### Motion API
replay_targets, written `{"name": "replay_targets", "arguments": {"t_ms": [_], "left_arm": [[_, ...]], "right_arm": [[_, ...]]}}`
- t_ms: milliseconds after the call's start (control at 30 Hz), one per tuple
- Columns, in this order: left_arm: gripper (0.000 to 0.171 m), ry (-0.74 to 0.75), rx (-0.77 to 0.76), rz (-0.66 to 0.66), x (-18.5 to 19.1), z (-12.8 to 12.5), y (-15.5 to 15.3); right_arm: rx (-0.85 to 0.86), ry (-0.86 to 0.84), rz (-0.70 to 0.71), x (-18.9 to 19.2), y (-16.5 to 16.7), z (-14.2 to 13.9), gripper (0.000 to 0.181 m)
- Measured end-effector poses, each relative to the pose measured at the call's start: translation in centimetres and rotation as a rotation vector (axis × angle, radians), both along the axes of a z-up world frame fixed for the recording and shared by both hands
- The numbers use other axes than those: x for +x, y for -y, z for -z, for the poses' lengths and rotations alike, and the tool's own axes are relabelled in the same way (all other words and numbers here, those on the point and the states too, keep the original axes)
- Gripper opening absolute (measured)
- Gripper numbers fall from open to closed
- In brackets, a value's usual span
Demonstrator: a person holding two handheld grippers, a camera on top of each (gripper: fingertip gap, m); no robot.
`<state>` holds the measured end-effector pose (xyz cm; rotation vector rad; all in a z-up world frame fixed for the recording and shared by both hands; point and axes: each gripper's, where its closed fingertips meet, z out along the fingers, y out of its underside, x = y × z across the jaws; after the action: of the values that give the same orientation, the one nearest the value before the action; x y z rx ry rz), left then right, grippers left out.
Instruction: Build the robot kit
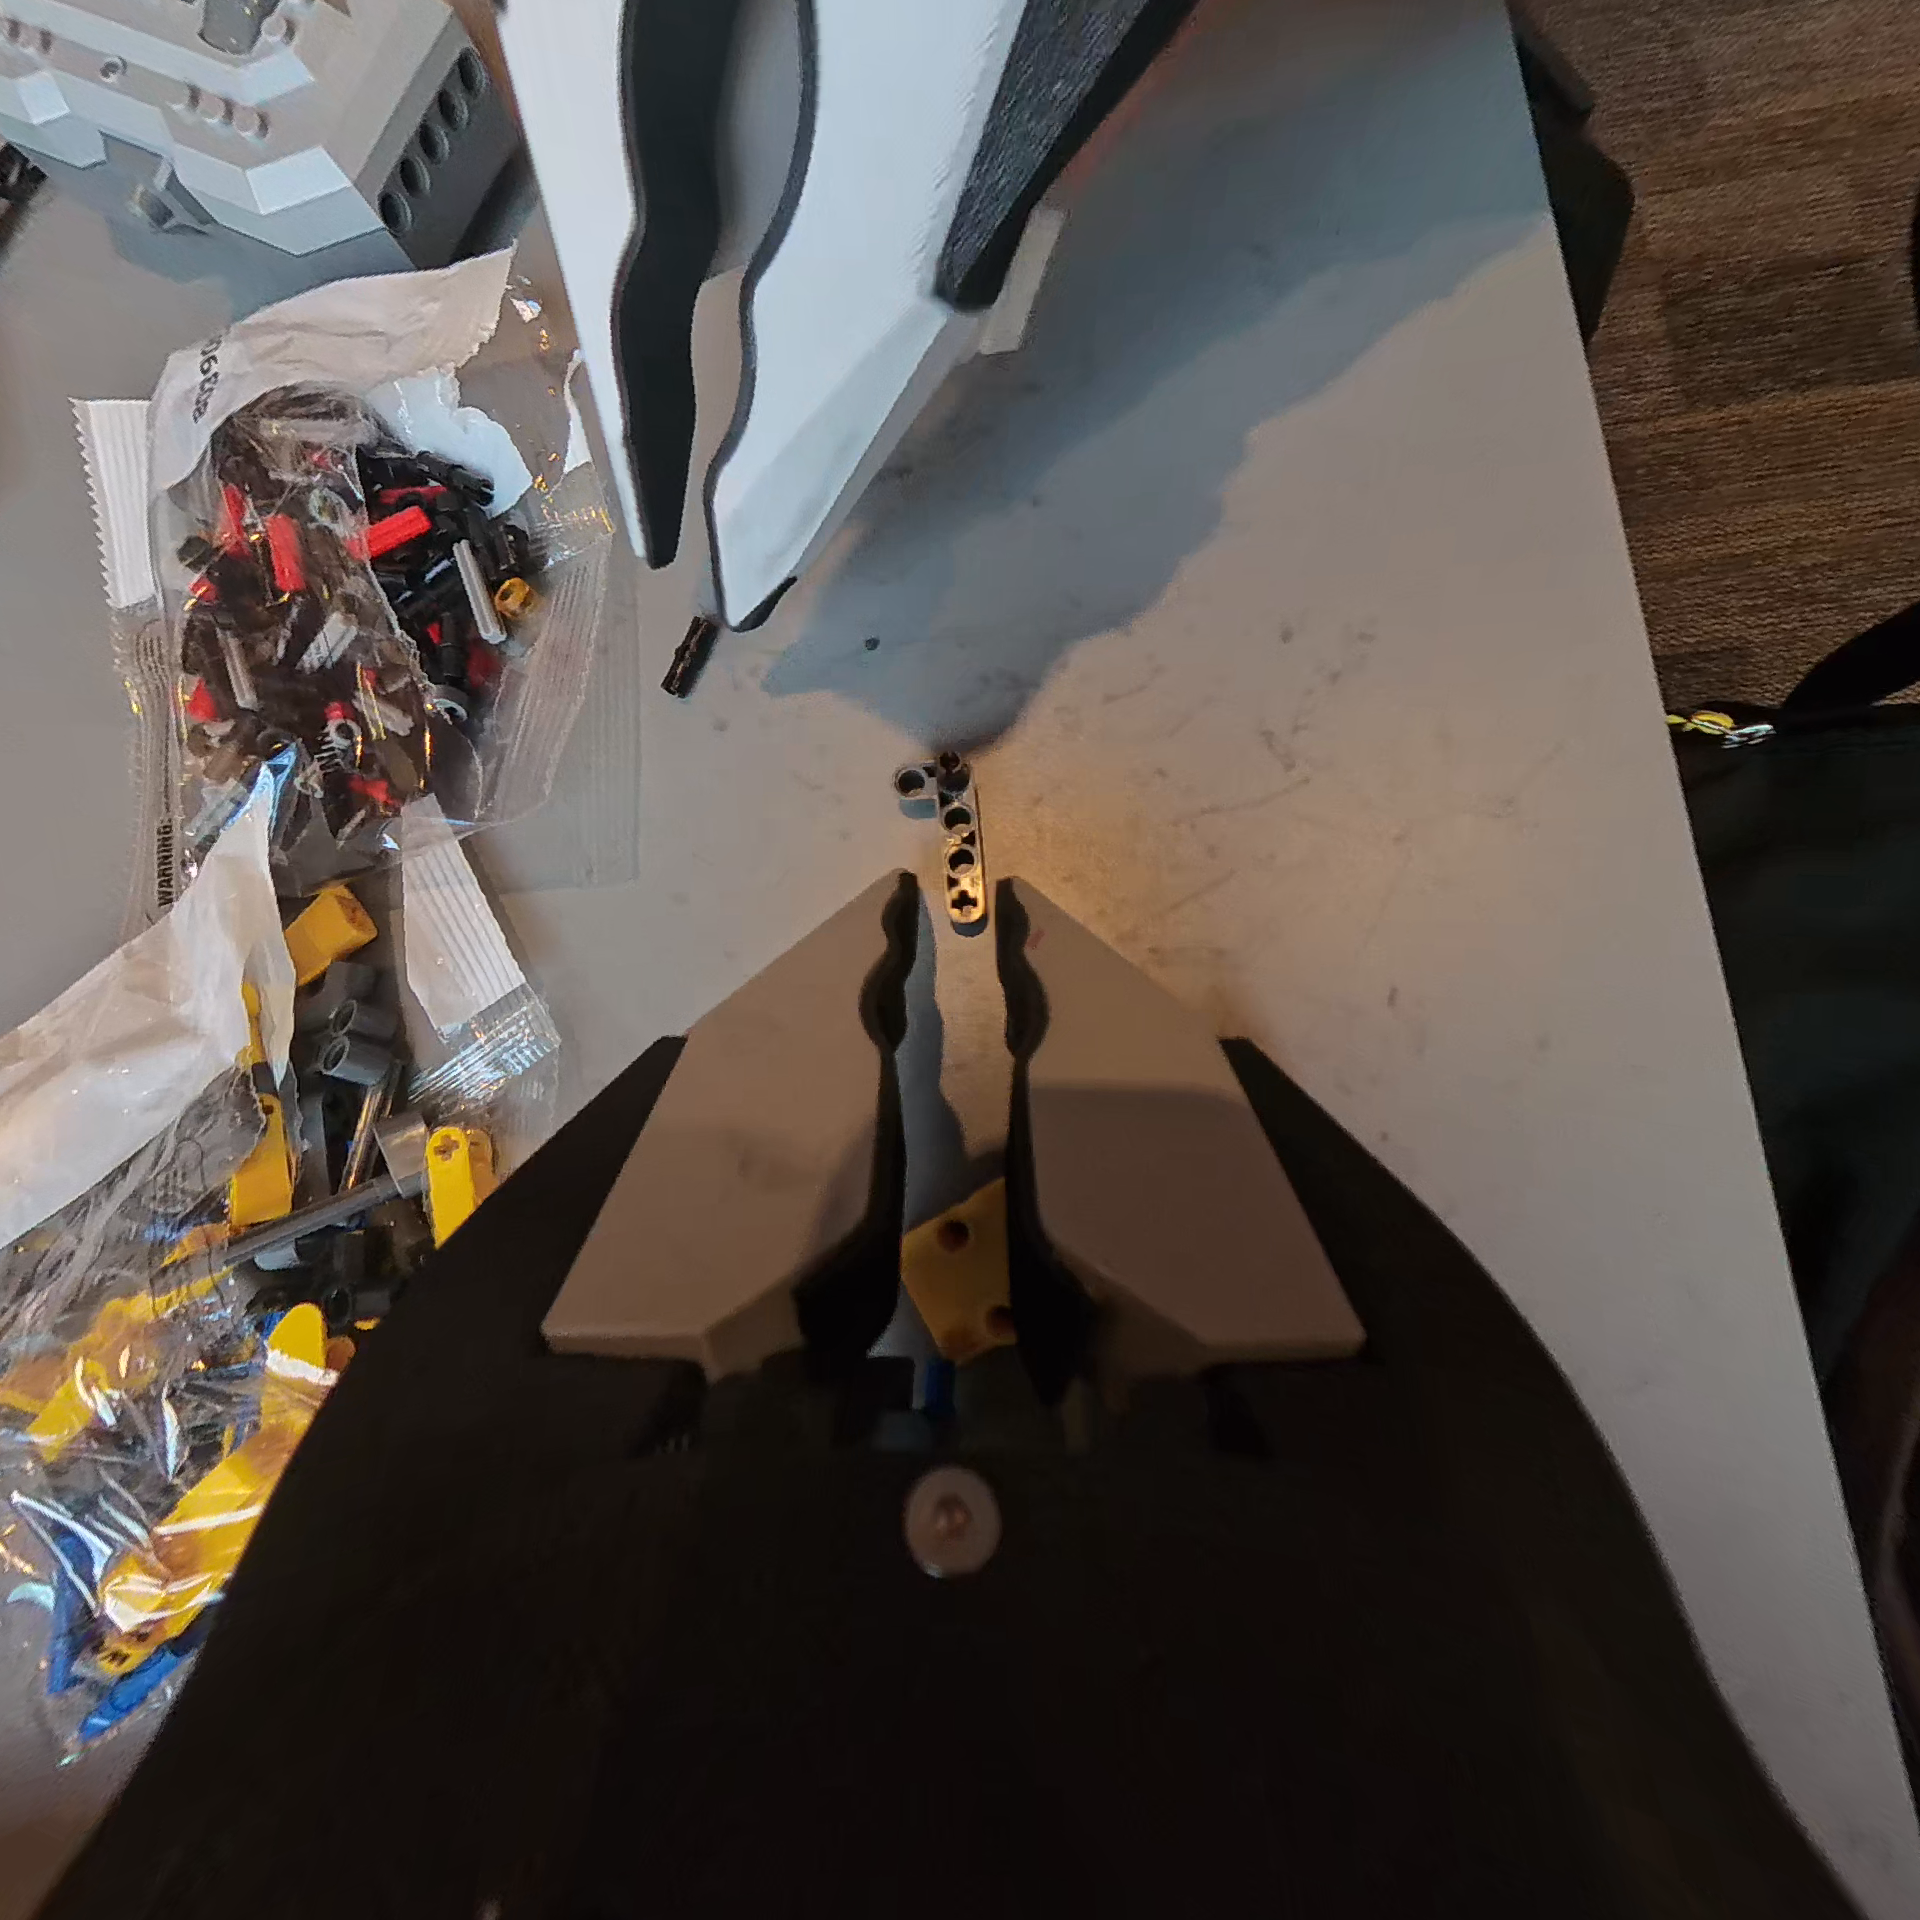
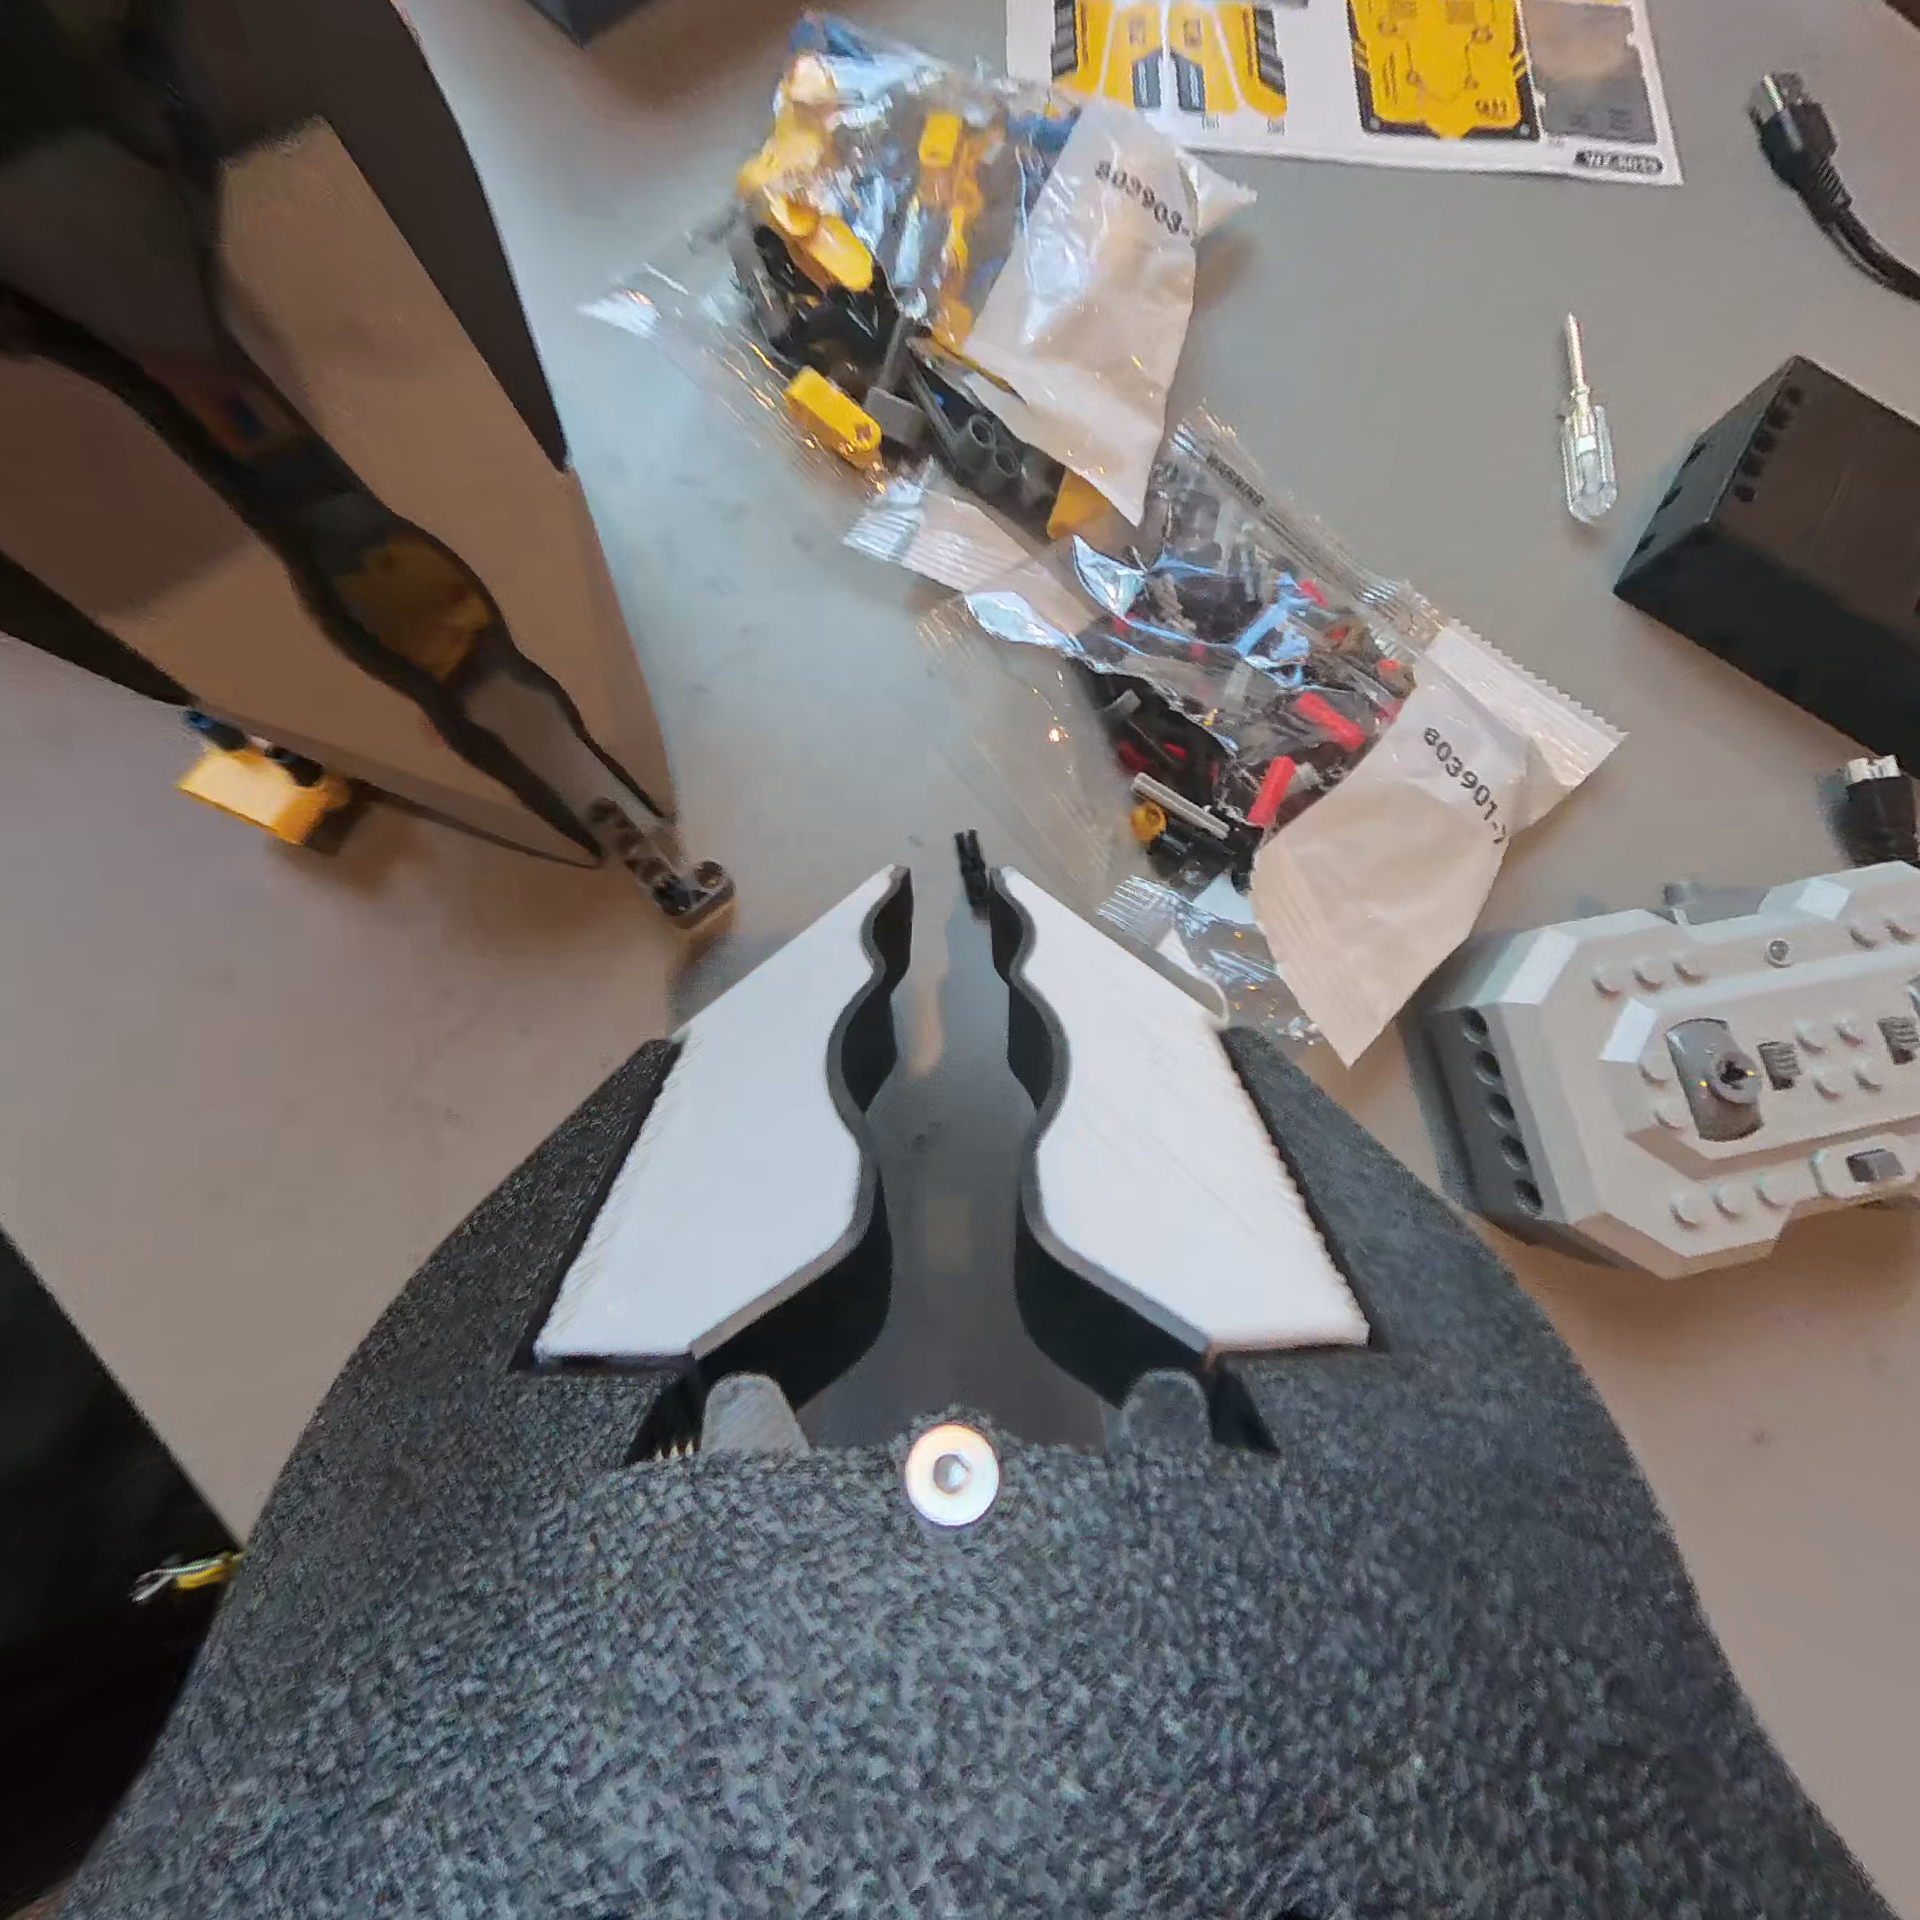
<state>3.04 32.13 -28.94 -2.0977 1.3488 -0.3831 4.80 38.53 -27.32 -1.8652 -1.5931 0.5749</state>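
- Left gripper: fingers clamped on a grey holed beam with a yellow piece behind.
- Right gripper: fingers pinching a small black pin above the table.

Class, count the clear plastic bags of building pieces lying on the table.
2: a clear plastic bag of yellow and blue pieces farther back, and a clear plastic bag of red and black pieces nearer the right hand-held gripper.

grey L-shaped beam: studless, holed, clamped at one end in the left gripper, short arm farthest out, near the table's right edge
black pin: small connector, nipped at the right gripper fingertips
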Motion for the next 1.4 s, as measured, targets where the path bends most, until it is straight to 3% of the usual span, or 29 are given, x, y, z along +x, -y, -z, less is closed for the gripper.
{"name": "replay_targets", "arguments": {"t_ms": [267, 400, 600, 833, 1033, 1400], "left_arm": [[0.018, 0.035, -0.012, 0.006, 0.1, -1.0, 0.3], [0.018, 0.064, -0.001, 0.0, -0.4, -2.1, 0.1], [0.013, 0.053, 0.088, -0.015, -1.3, -3.2, -0.8], [0.013, 0.065, 0.112, 0.009, -0.8, -3.6, -0.6], [0.011, 0.12, 0.112, 0.063, 0.1, -4.4, 0.2], [0.001, 0.099, 0.162, 0.108, 0.6, -4.5, 0.7]], "right_arm": [[-0.052, 0.045, -0.029, -0.3, -0.9, 1.7, 0.015], [-0.105, 0.03, -0.053, -0.7, -0.3, 1.8, 0.004], [-0.155, -0.047, -0.109, -1.3, 2.5, -0.9, 0.004], [-0.003, -0.005, -0.218, -1.8, 5.8, -3.6, 0.004], [0.083, 0.04, -0.278, -1.7, 7.2, -3.8, 0.005], [0.092, 0.025, -0.285, -1.7, 7.5, -4.1, 0.005]]}}
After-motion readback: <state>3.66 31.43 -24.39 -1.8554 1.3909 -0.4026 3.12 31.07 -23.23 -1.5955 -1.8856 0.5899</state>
